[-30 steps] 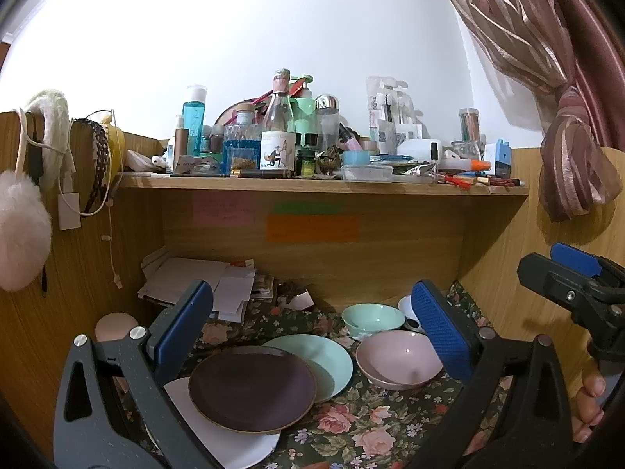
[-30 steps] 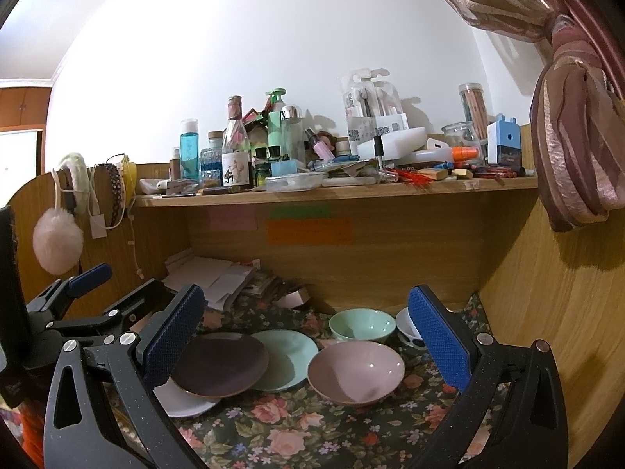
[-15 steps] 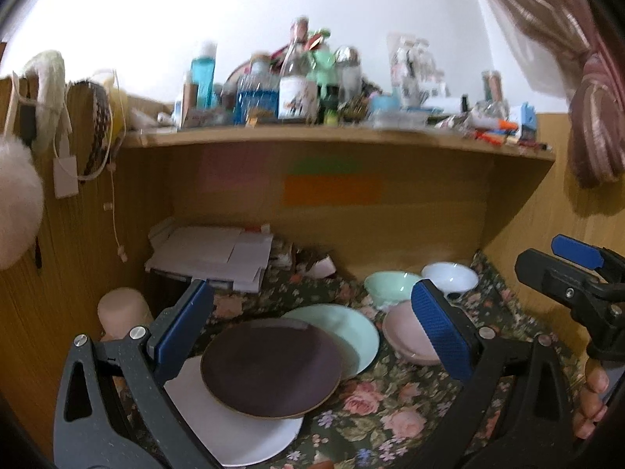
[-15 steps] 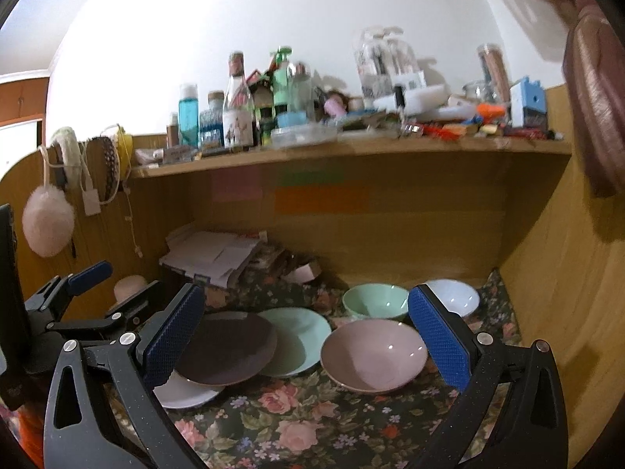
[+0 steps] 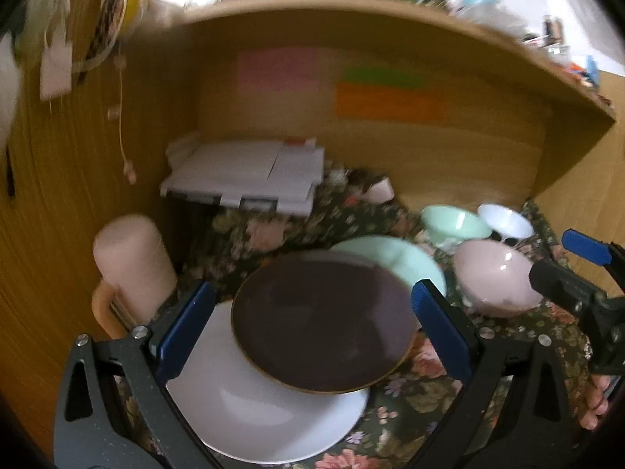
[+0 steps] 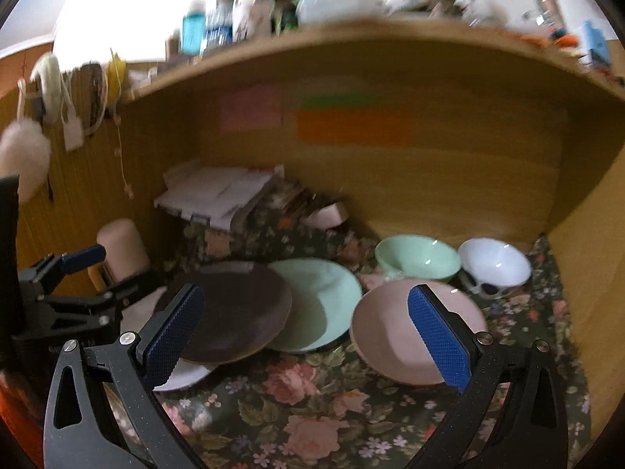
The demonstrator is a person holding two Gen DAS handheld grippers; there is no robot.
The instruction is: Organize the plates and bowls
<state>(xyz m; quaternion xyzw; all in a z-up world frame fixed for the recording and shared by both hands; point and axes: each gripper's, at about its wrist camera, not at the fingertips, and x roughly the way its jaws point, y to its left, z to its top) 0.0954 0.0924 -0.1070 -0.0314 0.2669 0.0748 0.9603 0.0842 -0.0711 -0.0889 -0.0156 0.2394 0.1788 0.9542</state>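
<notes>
The left tool [image 5: 312, 324] is open, its jaws straddling the dark plate [image 5: 322, 322], which rests overlapped on the white plate [image 5: 269, 406] and mint plate [image 5: 406, 260] directly ahead. The right tool [image 6: 304, 332] is open and empty; the pink bowl [image 6: 394, 336] lies ahead-right of it on the tabletop [image 6: 312, 410]. Judged nearer, the left tool takes the plates.

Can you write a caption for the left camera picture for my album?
Open left tongs hover over a dark plate stacked on a white plate.
</notes>
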